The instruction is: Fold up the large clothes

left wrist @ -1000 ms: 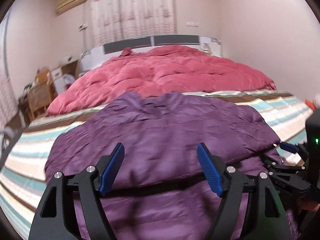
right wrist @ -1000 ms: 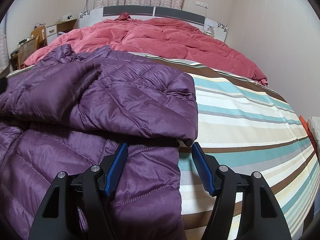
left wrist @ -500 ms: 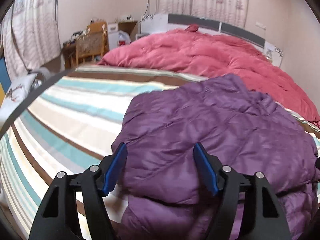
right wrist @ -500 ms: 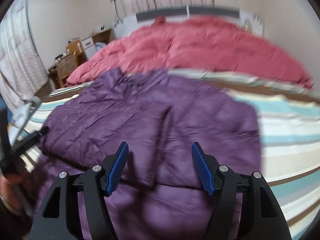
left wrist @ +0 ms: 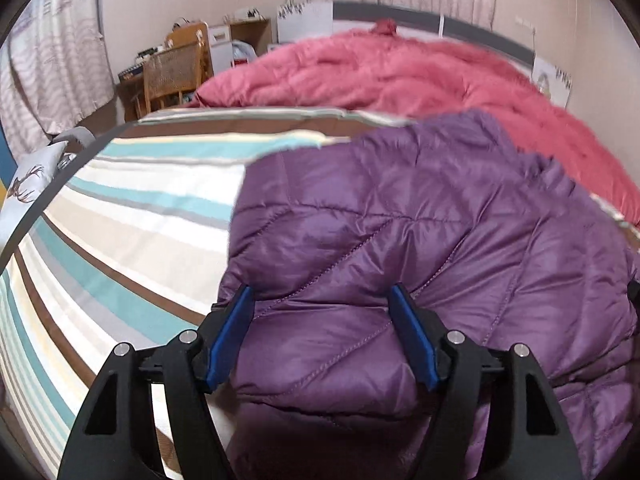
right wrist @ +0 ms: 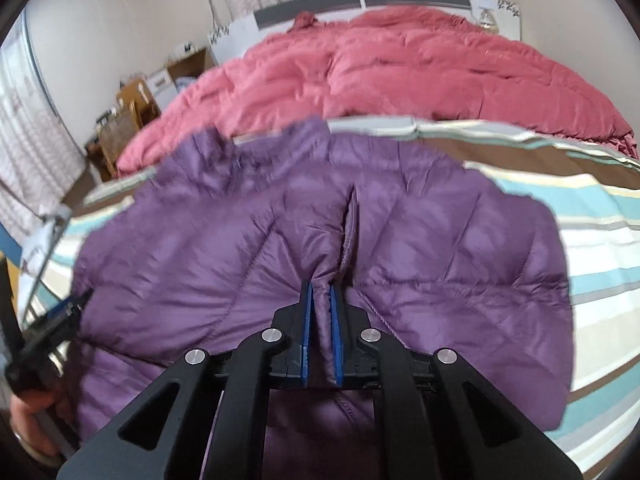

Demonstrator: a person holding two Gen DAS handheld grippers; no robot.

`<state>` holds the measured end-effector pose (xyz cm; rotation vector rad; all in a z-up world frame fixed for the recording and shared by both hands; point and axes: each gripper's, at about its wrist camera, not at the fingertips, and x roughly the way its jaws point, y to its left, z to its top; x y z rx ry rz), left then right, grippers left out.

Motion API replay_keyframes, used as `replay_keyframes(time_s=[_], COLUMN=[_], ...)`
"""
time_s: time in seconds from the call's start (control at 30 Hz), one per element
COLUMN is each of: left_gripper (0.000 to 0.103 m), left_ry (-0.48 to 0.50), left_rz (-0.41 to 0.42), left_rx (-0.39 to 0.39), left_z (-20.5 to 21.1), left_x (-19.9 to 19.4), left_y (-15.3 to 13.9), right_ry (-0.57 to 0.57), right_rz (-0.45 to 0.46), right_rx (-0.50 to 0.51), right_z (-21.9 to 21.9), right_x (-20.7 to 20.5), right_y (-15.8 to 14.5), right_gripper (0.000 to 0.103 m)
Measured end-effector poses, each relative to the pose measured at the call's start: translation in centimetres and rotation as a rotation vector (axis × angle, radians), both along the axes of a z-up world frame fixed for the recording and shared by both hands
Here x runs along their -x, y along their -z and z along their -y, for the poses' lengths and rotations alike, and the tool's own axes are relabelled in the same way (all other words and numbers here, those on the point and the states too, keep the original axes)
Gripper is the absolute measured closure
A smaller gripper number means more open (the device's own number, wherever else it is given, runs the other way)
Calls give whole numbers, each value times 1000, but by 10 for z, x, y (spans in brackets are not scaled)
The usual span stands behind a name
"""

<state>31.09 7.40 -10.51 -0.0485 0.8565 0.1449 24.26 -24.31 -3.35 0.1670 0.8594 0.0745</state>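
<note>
Right wrist: right tongs (right wrist: 320,300) just closed, pinching purple jacket (right wrist: 420,240) fold.

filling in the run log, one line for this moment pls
right gripper: just closed, pinching purple jacket fold | left gripper: open, straddling jacket edge | jacket on striped sheet

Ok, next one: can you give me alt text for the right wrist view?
The right tongs are shut on a pinched-up ridge of the purple quilted puffer jacket, having just closed on it; the jacket lies spread on the striped bedsheet. A crumpled pink duvet lies behind, and the left tongs reach the jacket's left edge.
</note>
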Motion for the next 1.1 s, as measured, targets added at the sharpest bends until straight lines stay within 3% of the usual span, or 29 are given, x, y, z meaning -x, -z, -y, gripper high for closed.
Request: replay_keyframes(time_s=[0.07,0.17,0.2,0.23,0.33,0.47,0.63,0.73,0.87,1.1], left_gripper=[33,29,28,24,22,22,21,18,14,13], left_ry=[2,6,5,8,48,97,169,161,160,156], left_rz=[-2,21,41,56,111,96,31,18,-11,-1], left_rx=[-2,3,3,3,-27,-70,-185,-145,-83,-103], left_z=[1,-2,-1,-2,9,27,47,40,32,38], left_x=[0,9,13,15,12,-16,-50,-56,-63,-59], left_y=[-1,-13,-19,-23,-41,-44,-20,-5,4,3], right_ry=[-9,-4,4,9,-28,-93,-76,-62,-63,-61], right_rz=[11,45,98,130,195,149,61,47,59,70], right_rx=[-9,-28,-19,-3,40,82,146,126,180,199], right_z=[2,14,16,16,6,-23,-33,-28,-36,-36], right_x=[4,17,26,31,31,0,-37,-40,-42,-42], right_y=[2,-10,-22,-28,-48,-44,-12,5,14,15], right_gripper=[90,66,53,50,51,53,54,54,54,54])
